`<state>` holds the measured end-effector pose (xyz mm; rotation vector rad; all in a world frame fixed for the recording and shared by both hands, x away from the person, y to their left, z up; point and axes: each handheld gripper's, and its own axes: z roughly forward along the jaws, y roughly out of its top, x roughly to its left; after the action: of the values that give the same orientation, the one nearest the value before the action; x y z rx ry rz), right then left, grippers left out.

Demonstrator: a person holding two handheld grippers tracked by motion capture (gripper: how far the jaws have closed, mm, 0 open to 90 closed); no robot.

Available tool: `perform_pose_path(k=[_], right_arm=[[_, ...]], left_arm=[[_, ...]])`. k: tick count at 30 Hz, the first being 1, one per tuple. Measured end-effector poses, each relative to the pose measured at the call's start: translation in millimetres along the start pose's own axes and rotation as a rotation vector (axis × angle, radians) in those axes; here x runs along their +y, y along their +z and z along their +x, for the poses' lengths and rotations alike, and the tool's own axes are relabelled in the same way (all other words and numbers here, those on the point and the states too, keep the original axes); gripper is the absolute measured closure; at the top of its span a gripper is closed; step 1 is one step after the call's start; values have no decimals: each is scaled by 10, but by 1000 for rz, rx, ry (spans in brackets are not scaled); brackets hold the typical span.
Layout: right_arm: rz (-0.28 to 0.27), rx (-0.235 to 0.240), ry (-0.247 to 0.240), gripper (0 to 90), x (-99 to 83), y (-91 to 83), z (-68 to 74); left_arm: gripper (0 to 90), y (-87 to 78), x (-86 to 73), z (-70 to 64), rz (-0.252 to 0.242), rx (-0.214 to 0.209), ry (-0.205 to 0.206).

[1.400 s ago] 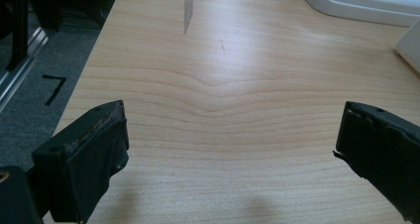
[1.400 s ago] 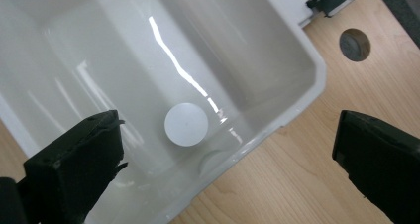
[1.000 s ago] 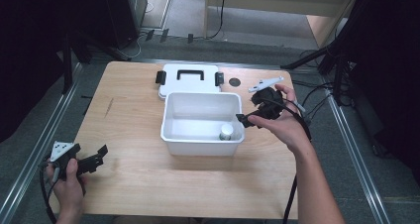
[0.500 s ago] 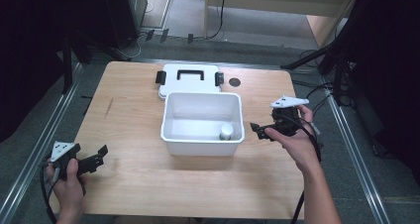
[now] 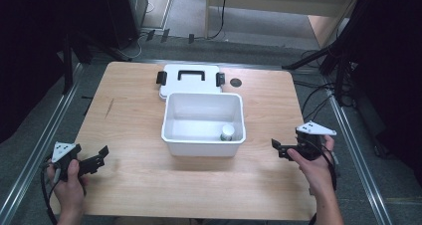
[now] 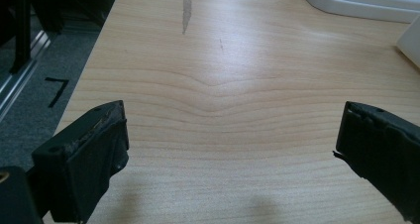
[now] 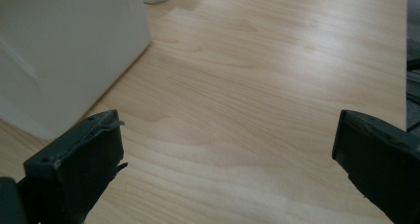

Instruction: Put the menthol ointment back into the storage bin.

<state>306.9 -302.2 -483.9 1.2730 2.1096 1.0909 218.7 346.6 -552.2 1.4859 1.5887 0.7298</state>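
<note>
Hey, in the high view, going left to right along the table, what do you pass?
left gripper → white bin holding a small jar at its right end → right gripper

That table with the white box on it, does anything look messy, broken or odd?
Little stands out. The white box sits open with a small jar upright inside, its lid lying flat behind it. The only blemish is a grey scuff on the wooden table.

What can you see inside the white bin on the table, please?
Inside the white bin, one small round container stands in the near right corner. The near wall hides the strip of floor right behind it.
</note>
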Motion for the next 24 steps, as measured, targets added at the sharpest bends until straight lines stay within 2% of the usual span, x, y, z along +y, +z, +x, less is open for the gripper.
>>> perform_pose_path(k=[1, 2, 3, 6, 7, 8, 10, 12, 13, 15, 16, 17, 18, 19, 22, 24], right_arm=[[0, 0, 0, 0, 0, 0, 0], [-7, -8, 16, 0, -110, -36, -45], [-7, -8, 16, 0, -110, -36, -45], [-26, -22, 46, 0, -310, -122, -119], [-26, -22, 46, 0, -310, -122, -119], [-36, -34, 65, 0, -429, -176, -162], [-38, -36, 71, 0, -469, -193, -177], [-36, -52, 94, 0, -625, -275, -231], [-36, -52, 94, 0, -625, -275, -231], [-49, -65, 111, 3, -743, -350, -264], [-74, -84, 132, 20, -848, -420, -290], [-74, -84, 132, 20, -848, -420, -290], [-107, -97, 157, 42, -939, -483, -308], [-107, -97, 157, 42, -939, -483, -308], [-148, -87, 208, 47, -1047, -517, -324], [-146, -88, 209, 47, -1061, -508, -325]], left_arm=[[3, 0, 0, 0, 0, 0, 0], [3, 0, -1, 0, 1, -2, 0], [3, -1, -1, -1, 1, -1, 0], [3, -1, -1, -3, -1, -1, 4], [3, -1, -1, -3, -1, -1, 4], [3, -2, -1, -3, -1, -1, 4], [3, -2, -1, -3, -2, -2, 5], [3, -3, -2, -6, -1, -4, 4], [3, -3, -2, -6, -1, -4, 4], [3, -4, -4, -10, -2, -2, 5], [3, -3, -4, -11, -2, -3, 5], [3, -3, -4, -11, -2, -3, 5], [3, -3, -3, -10, -1, -3, 4], [3, -4, -3, -9, -1, -5, 4], [3, -6, -3, -7, 1, -5, 6], [3, -8, -3, -6, 2, -6, 6]])
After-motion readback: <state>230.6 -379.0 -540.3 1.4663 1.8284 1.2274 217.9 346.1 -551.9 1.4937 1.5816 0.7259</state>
